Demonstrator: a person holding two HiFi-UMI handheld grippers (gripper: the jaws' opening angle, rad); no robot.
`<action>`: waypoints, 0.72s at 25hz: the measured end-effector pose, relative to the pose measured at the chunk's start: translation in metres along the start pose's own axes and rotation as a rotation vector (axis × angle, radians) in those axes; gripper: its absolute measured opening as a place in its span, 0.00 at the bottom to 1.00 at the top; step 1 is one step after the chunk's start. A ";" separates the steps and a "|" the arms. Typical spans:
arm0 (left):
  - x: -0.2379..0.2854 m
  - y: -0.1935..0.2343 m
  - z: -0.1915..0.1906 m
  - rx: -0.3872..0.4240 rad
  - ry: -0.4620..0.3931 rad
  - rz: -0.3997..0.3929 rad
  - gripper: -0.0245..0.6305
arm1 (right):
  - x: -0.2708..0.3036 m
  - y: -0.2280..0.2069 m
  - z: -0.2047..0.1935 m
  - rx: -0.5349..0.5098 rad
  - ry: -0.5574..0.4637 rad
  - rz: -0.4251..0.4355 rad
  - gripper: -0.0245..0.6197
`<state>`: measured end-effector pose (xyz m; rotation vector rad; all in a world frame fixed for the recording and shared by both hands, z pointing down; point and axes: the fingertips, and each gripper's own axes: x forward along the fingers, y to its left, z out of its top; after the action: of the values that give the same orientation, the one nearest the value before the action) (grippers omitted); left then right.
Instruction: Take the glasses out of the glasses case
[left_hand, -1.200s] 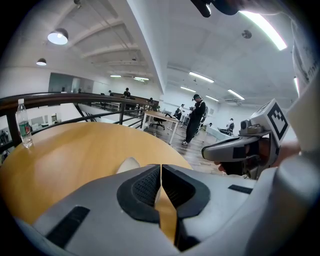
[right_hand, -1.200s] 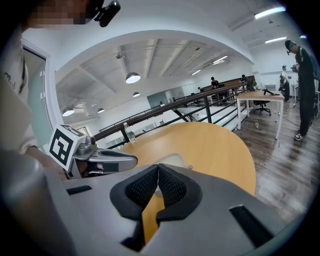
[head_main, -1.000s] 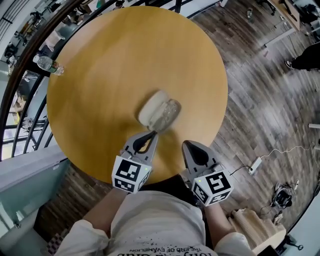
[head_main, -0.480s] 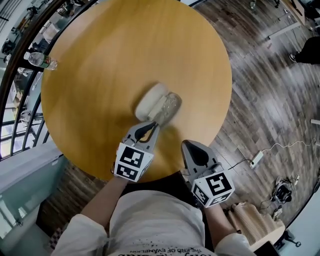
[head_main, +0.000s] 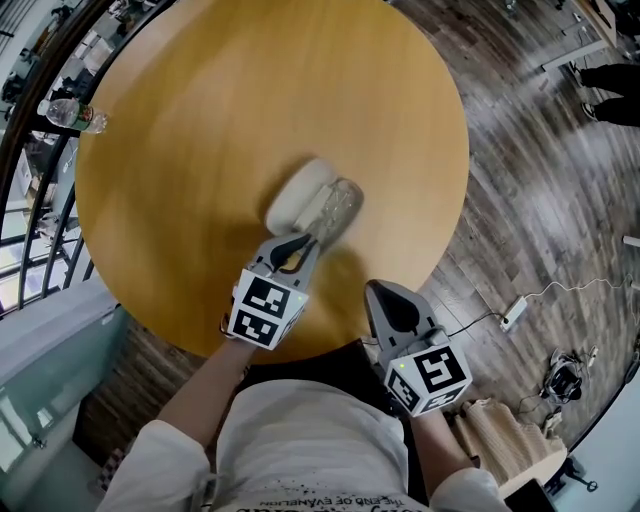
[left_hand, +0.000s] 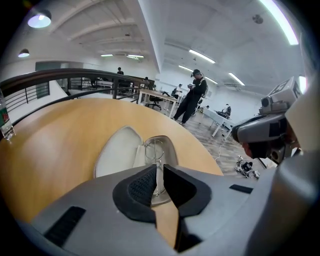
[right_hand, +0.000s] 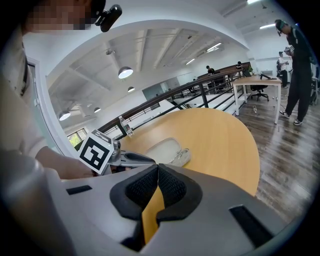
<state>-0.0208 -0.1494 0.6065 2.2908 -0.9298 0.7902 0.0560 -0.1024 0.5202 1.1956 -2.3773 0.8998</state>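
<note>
Left gripper edged forward, jaws pinching glasses temple | case open on surface | right gripper jaws closed, empty

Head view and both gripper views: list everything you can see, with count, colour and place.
table: one, round, tan wood, under the left gripper.
glasses case: one, off-white, open, mid-table.
glasses: one pair, thin clear frame, in the case's right half.
water bottle: one, clear, table's far left edge.
railing: one, black, curving beyond the table.
power strip: one, white, on the dark plank floor at right.
standing person: one, dark clothes, beyond the table.
left gripper: one, grey, jaws closed on a temple of the glasses.
right gripper: one, grey, jaws together, empty, by the table's near edge.
</note>
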 end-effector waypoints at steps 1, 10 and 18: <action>0.002 0.000 0.000 0.001 0.006 -0.001 0.12 | 0.000 0.000 -0.001 0.001 0.002 0.001 0.08; 0.018 0.004 -0.010 0.026 0.055 -0.003 0.14 | 0.002 -0.003 -0.009 0.019 0.016 0.003 0.08; 0.027 0.007 -0.014 0.048 0.096 -0.008 0.14 | 0.004 -0.008 -0.011 0.033 0.024 0.000 0.08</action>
<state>-0.0148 -0.1558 0.6362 2.2742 -0.8668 0.9206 0.0603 -0.1012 0.5337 1.1909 -2.3518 0.9520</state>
